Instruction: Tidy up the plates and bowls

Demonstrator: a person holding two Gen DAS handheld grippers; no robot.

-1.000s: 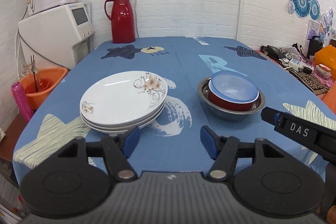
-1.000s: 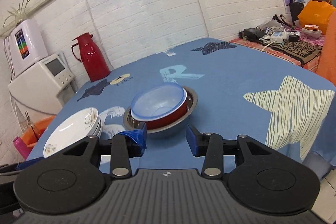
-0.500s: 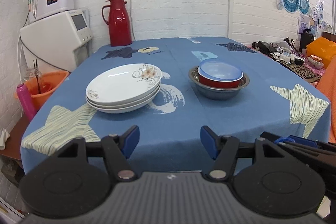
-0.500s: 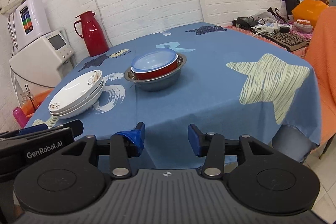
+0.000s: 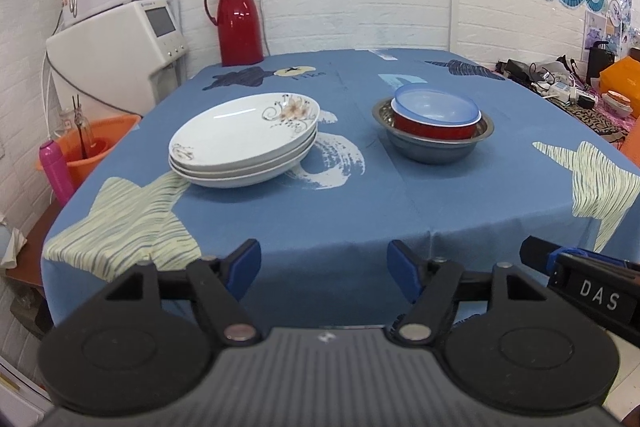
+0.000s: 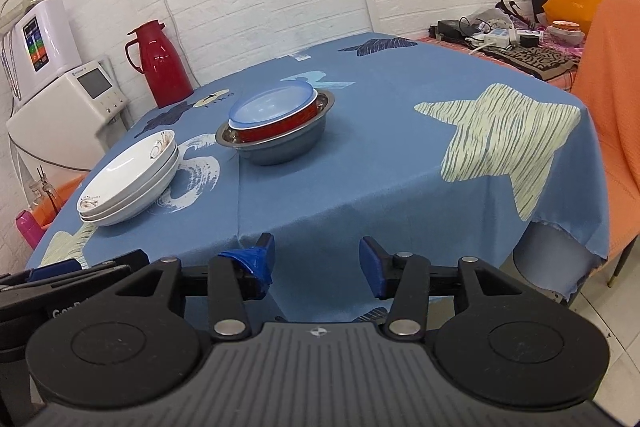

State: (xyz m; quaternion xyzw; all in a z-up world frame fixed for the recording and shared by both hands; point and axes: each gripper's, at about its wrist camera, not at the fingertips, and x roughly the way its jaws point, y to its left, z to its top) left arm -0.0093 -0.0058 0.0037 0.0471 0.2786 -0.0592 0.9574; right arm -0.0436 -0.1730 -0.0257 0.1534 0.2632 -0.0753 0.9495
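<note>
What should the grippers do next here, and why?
Probably nothing more than setting both down: the plates sit in one stack, the bowls are nested in the steel one, and the left gripper and right gripper are open, empty and off the table's near edge.

Black tool (image 5: 324, 269), blue fingertips (image 5: 402, 269)
</note>
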